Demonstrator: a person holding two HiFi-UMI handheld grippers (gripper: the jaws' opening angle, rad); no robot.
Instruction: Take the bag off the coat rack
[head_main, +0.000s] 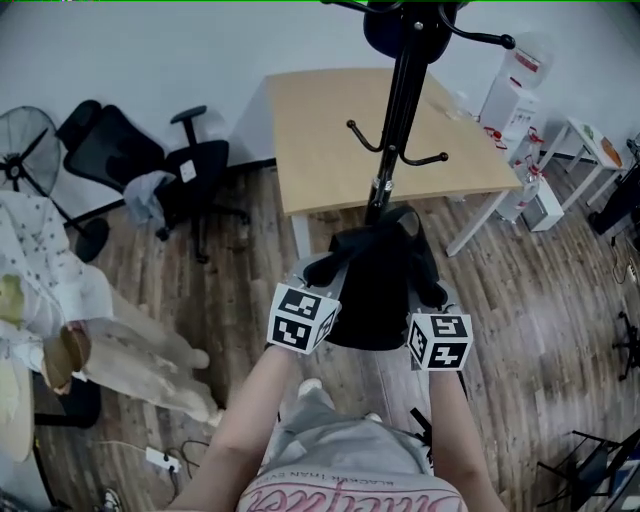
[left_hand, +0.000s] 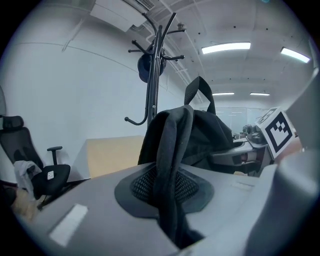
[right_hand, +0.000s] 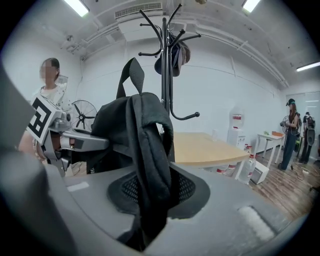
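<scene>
A wooden floor (head_main: 540, 300) is seen beneath both tools. A light wooden table (head_main: 320, 130) stands beyond them, and a black coat rack (head_main: 400, 100) rises straight ahead of them, between tools and table. A dark cap (right_hand: 172, 57) is hung high on the rack, well above the tools. A black office chair (head_main: 190, 170) is set well off to the left of the left tool (head_main: 325, 268).

The black bag (head_main: 378, 290) is carried between the two tools, on the near side of the rack pole, with its top loop (left_hand: 199, 92) standing free in the air. The left tool is clamped narrowly on one padded strap (left_hand: 172, 150) of the bag. The right tool (head_main: 432, 290) is likewise closed narrowly on the other strap (right_hand: 147, 150).
</scene>
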